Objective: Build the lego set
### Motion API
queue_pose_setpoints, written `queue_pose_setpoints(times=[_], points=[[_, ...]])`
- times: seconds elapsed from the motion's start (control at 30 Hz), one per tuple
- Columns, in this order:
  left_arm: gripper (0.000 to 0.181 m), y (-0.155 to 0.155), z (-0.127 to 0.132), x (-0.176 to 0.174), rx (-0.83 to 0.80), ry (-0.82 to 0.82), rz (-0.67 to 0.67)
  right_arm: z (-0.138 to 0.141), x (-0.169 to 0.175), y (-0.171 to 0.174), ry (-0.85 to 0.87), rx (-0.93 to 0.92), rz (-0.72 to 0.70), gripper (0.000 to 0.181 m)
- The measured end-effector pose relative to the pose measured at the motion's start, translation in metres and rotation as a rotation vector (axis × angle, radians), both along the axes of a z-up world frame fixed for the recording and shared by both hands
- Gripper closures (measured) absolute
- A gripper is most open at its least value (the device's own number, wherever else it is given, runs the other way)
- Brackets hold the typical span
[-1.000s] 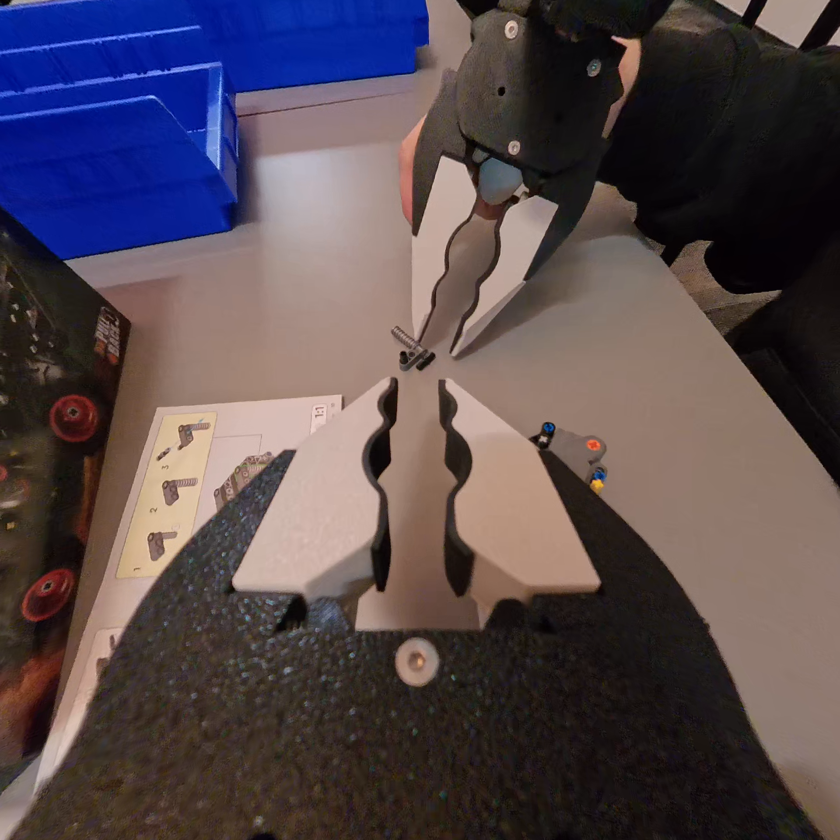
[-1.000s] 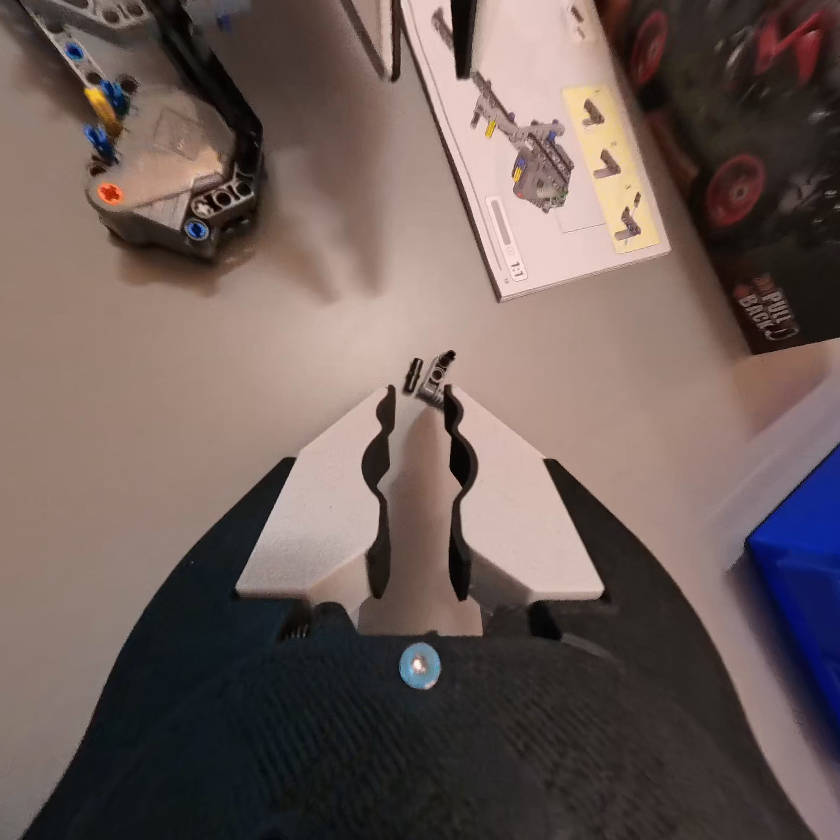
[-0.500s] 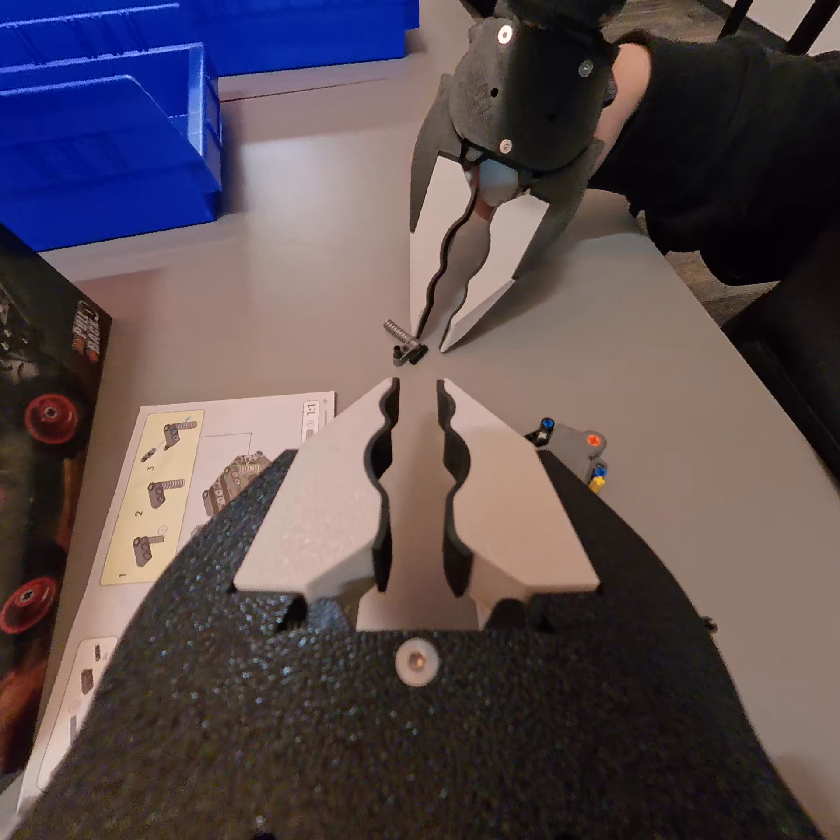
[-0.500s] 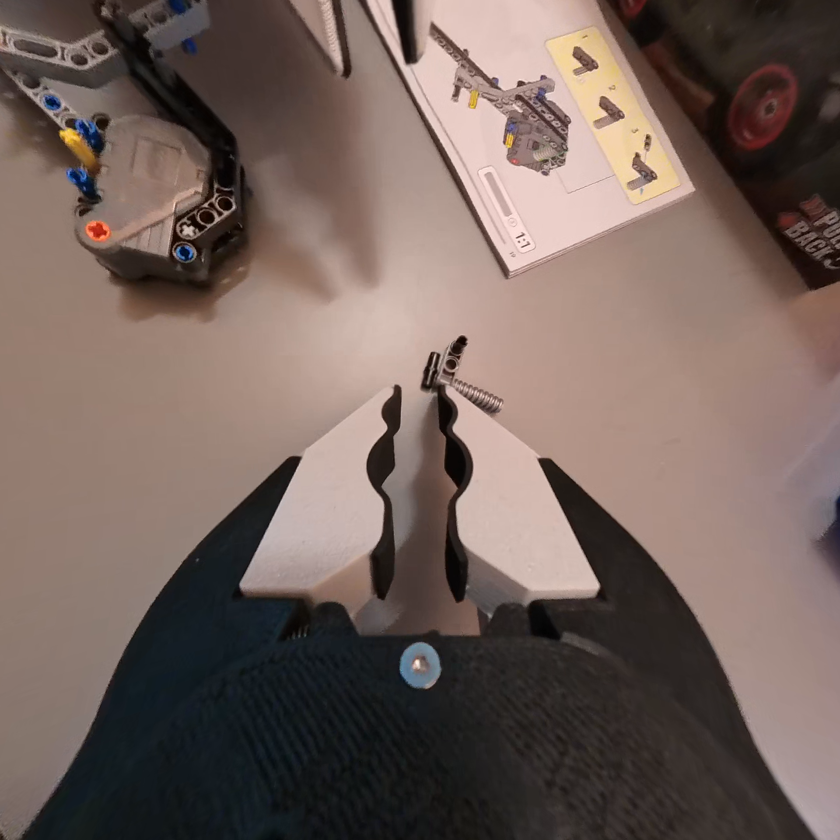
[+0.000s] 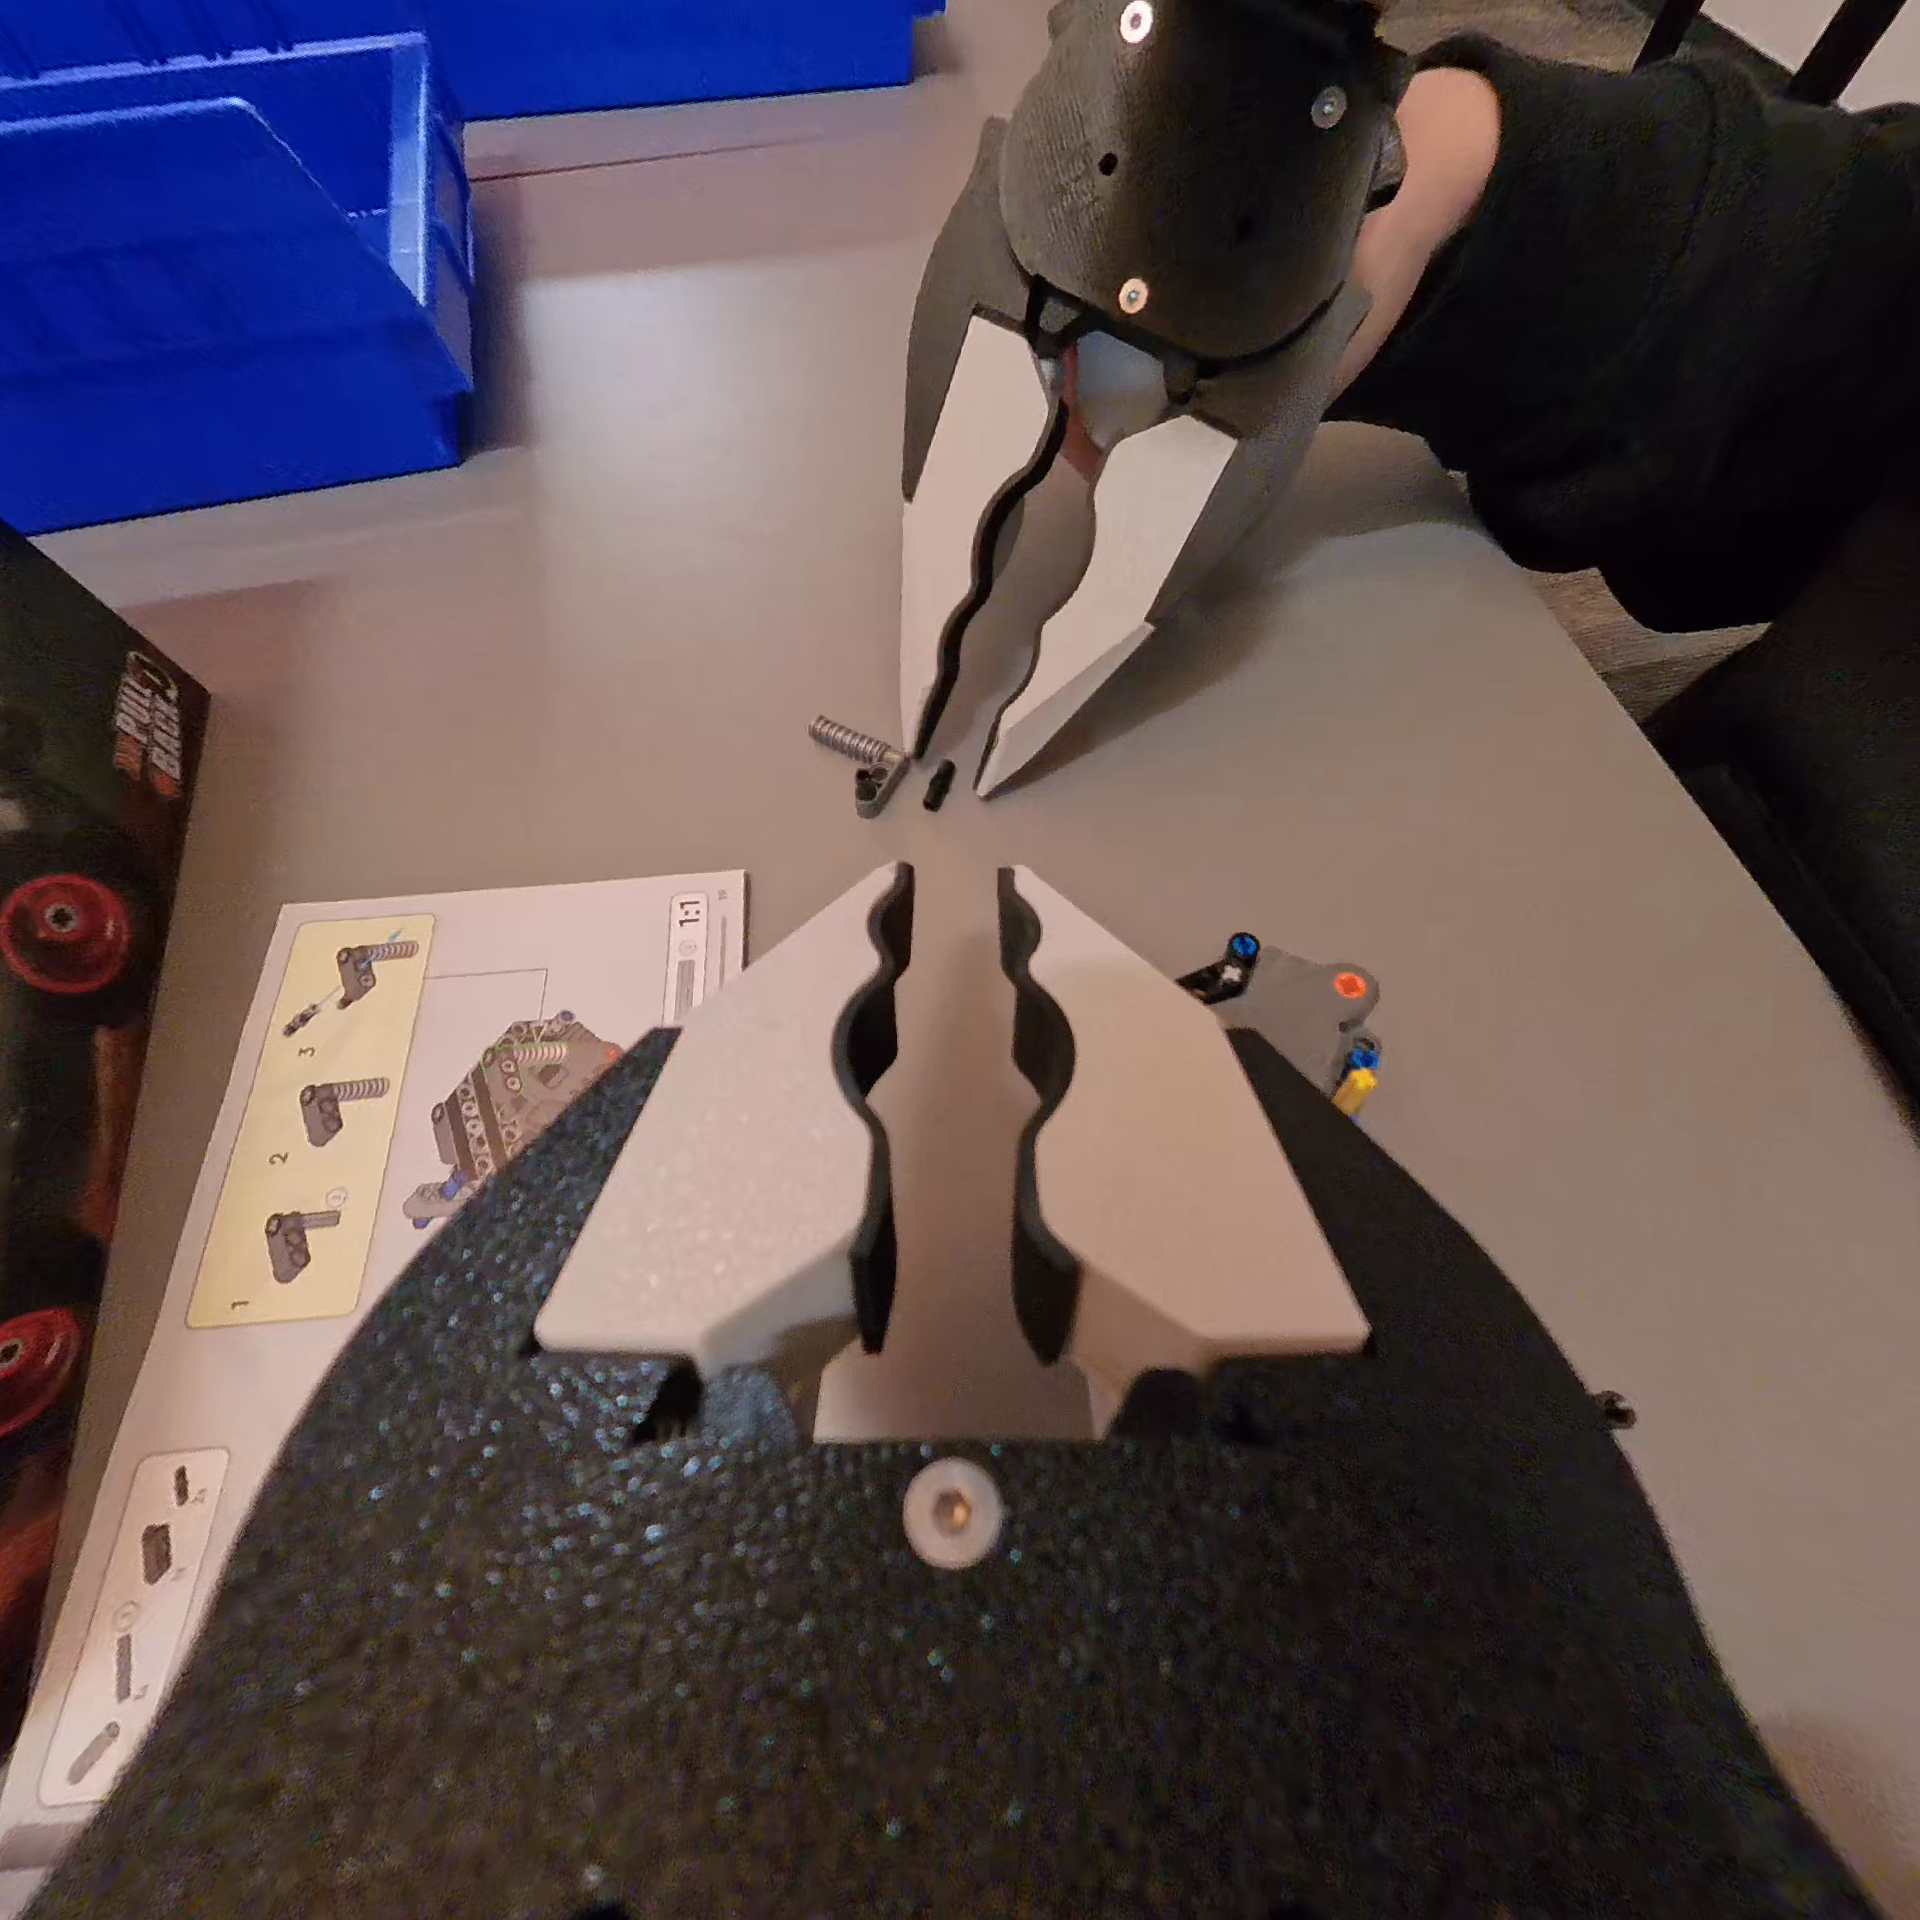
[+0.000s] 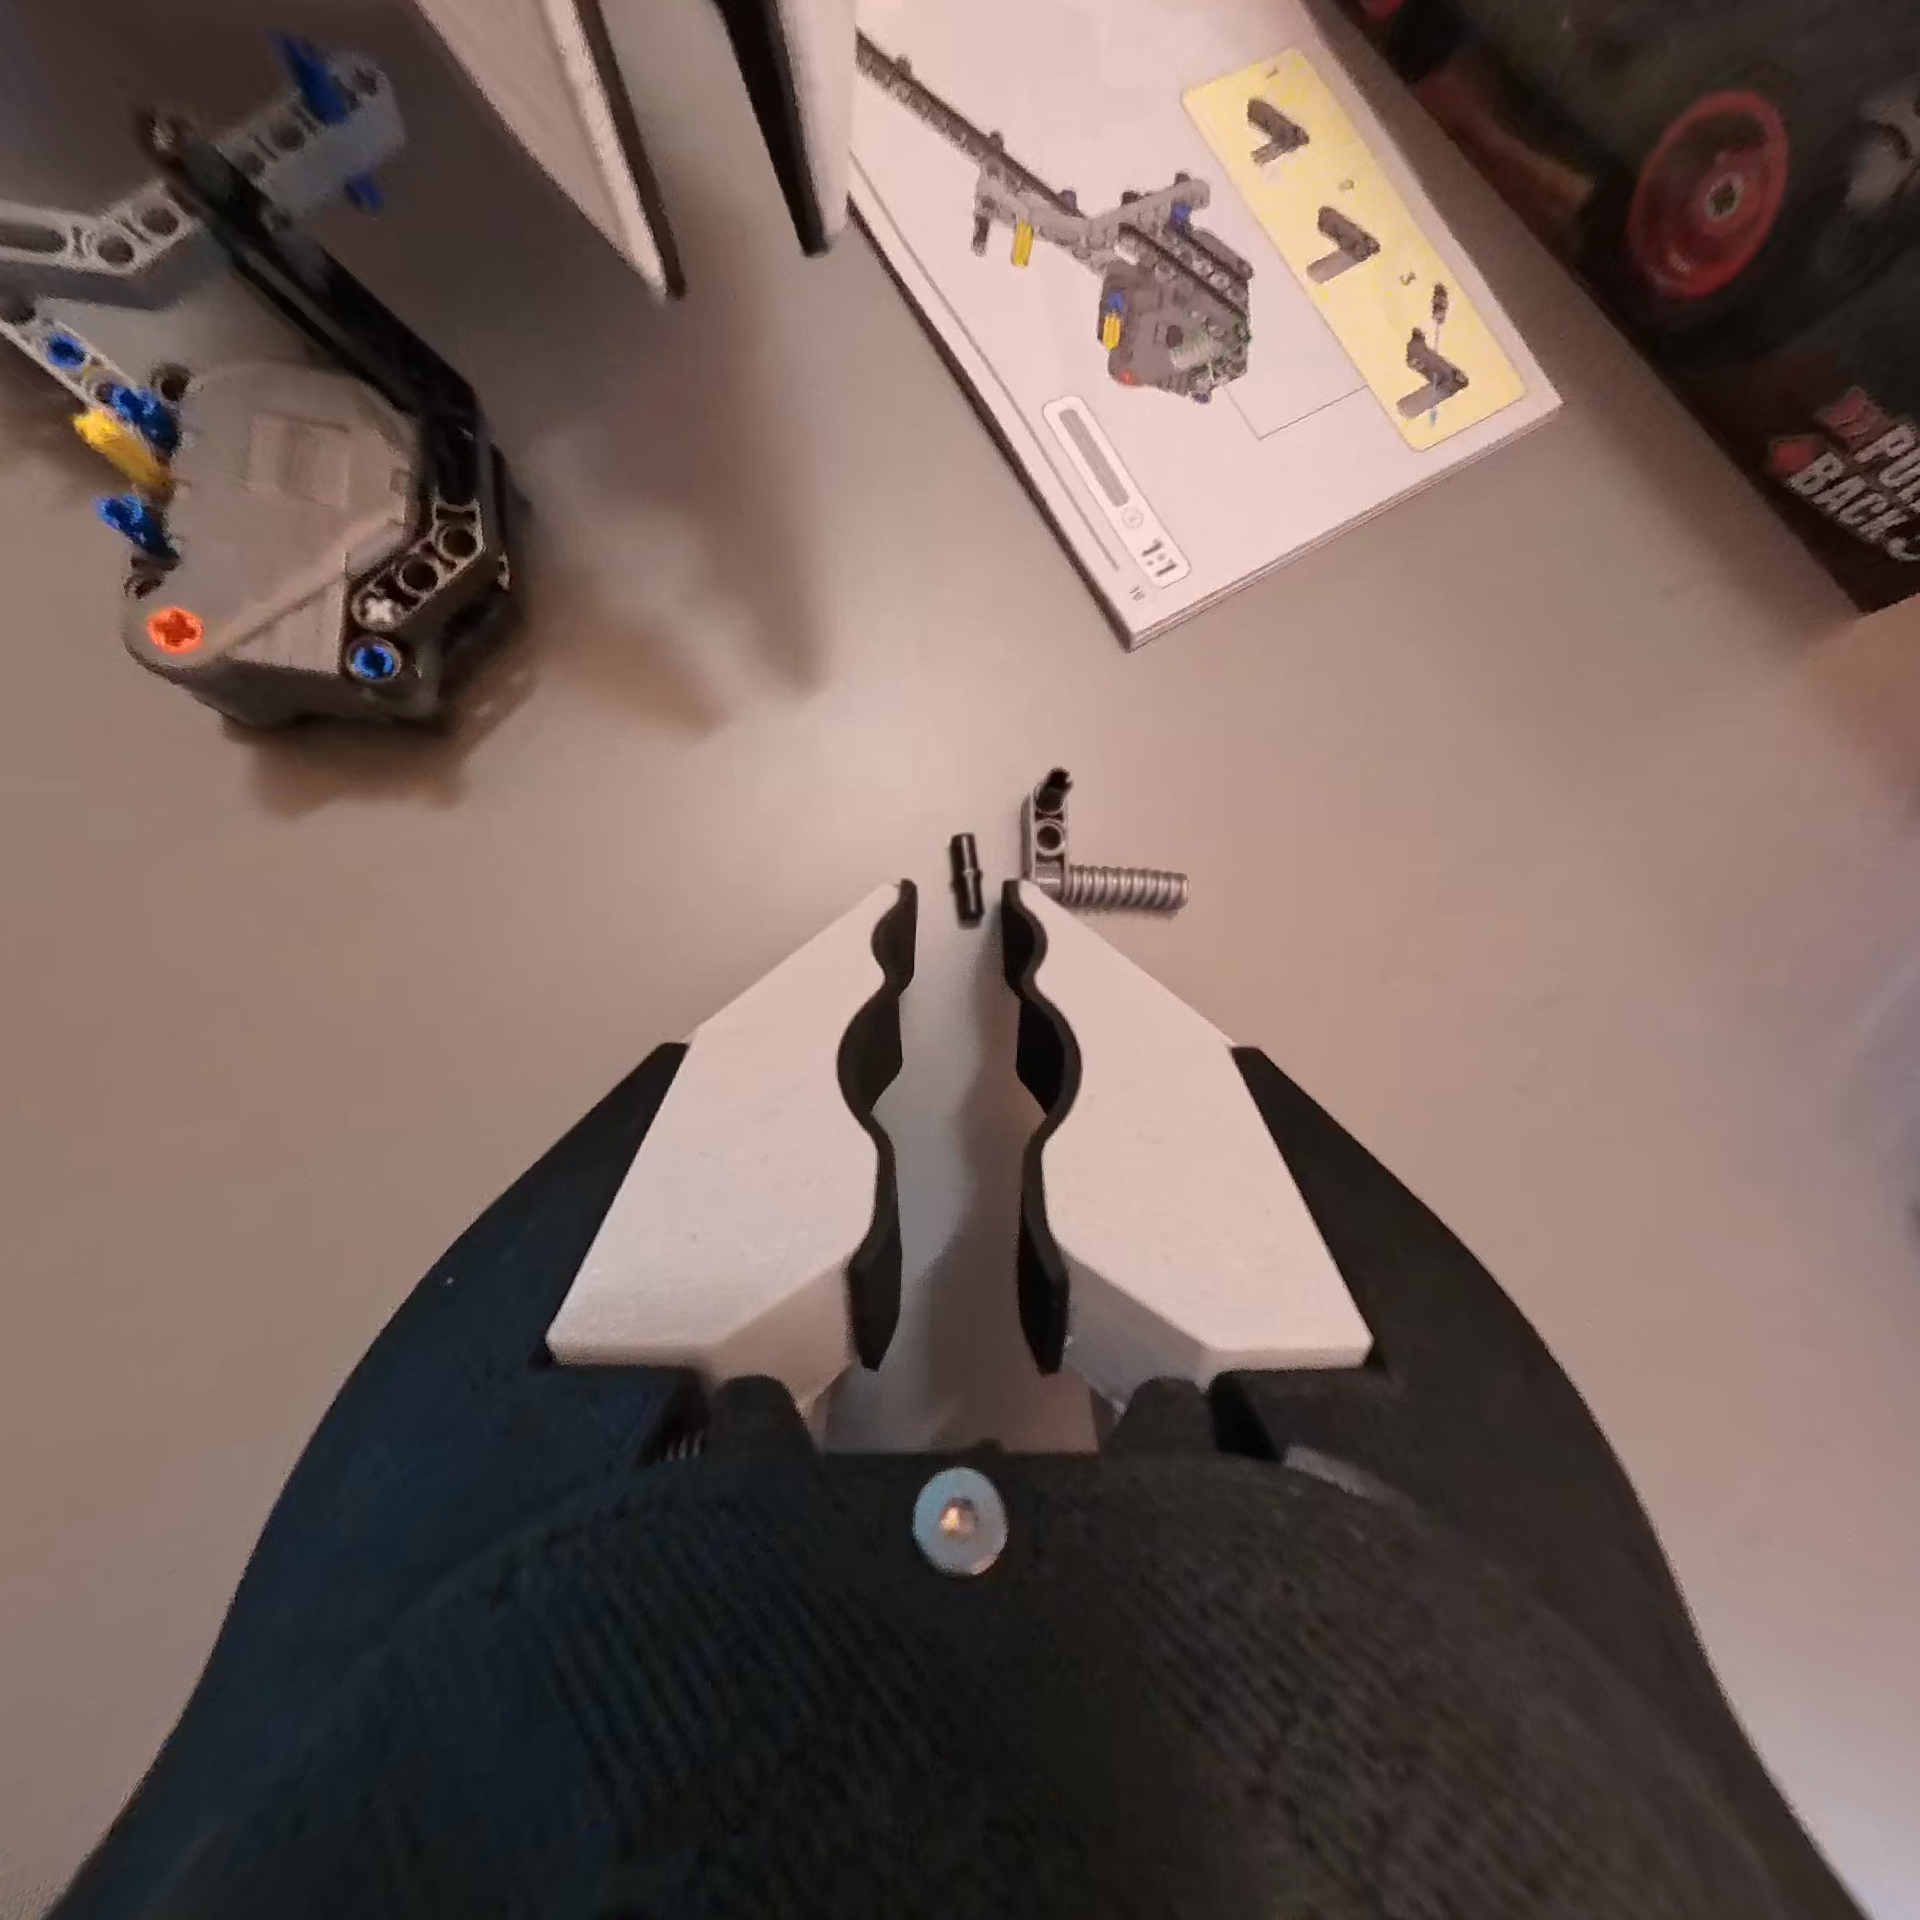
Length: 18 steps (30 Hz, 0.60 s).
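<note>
Grey table [image 5: 1351, 779] across both views, filling most of each frame. Blue bins [image 5: 218, 260] stacked at the upper left of the left wrist view, against the table's far edge. Dark box with red wheels pictured on it [image 5: 62, 987] along the left edge of that view, and at the upper right of the right wrist view [image 6: 1766, 260]. White instruction booklet [image 5: 499, 997] lying open just right of the box in the left wrist view, partly hidden under the left gripper's black body; same booklet at upper centre-right of the right wrist view [image 6: 1195, 343]. Half-built grey and black model [image 6: 301, 520] with blue, yellow and orange pins at the upper left of the right wrist view, resting on the table; only a corner of it [image 5: 1299, 997] peeking out at centre right of the left wrist view.

Left gripper [image 5: 954, 878] low in its own frame, released, jaws apart with bare table between them, grasping nothing. Right gripper [image 6: 958, 891] likewise released, jaws parted, tips down at the table; seen from the front at upper centre of the left wrist view [image 5: 948, 769], held by a hand in a black sleeve [image 5: 1621, 312].

Small grey angled piece with a coiled spring on it [image 6: 1086, 857] lying just beyond the right gripper's right tip. Tiny black pin [image 6: 966, 862] loose on the table just left of that piece, right in front of the gap between the right gripper's tips, apparently untouched.
</note>
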<state>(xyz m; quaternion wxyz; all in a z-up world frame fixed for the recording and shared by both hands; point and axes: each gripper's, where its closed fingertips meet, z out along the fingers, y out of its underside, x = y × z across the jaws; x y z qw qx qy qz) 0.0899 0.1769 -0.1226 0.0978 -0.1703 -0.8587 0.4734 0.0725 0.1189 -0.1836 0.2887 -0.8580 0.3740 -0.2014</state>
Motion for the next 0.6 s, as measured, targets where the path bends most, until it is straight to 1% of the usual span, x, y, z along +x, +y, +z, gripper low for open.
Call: queue_pose_setpoints(times=[0.13, 0.2, 0.33, 0.37, 0.43, 0.53, 0.6], points=[[0.168, -0.001, 0.001, -0.001, -0.006, -0.001, -0.004, 0.005, 0.001, -0.001, -0.024, -0.008, 0.002, 0.163], [0.169, -0.003, 0.0, -0.001, -0.004, 0.007, -0.007, 0.003, -0.001, 0.001, 0.005, 0.01, 0.019, 0.17], [0.168, -0.01, -0.003, -0.003, 0.01, 0.011, -0.022, -0.001, -0.001, 0.003, 0.041, 0.033, 0.032, 0.174], [0.168, -0.012, -0.004, -0.004, 0.016, 0.004, -0.03, -0.002, -0.002, 0.004, 0.046, 0.042, 0.039, 0.178], [0.168, -0.018, -0.006, -0.006, 0.038, -0.023, -0.045, -0.001, -0.001, 0.004, 0.038, 0.045, 0.046, 0.178], [0.167, -0.026, -0.011, -0.004, 0.08, -0.126, -0.074, 0.001, 0.002, -0.003, -0.016, -0.001, 0.048, 0.179], [0.165, -0.032, -0.012, -0.005, 0.098, -0.178, -0.1, 0.013, 0.007, -0.004, -0.099, 0.029, 0.055, 0.179]])
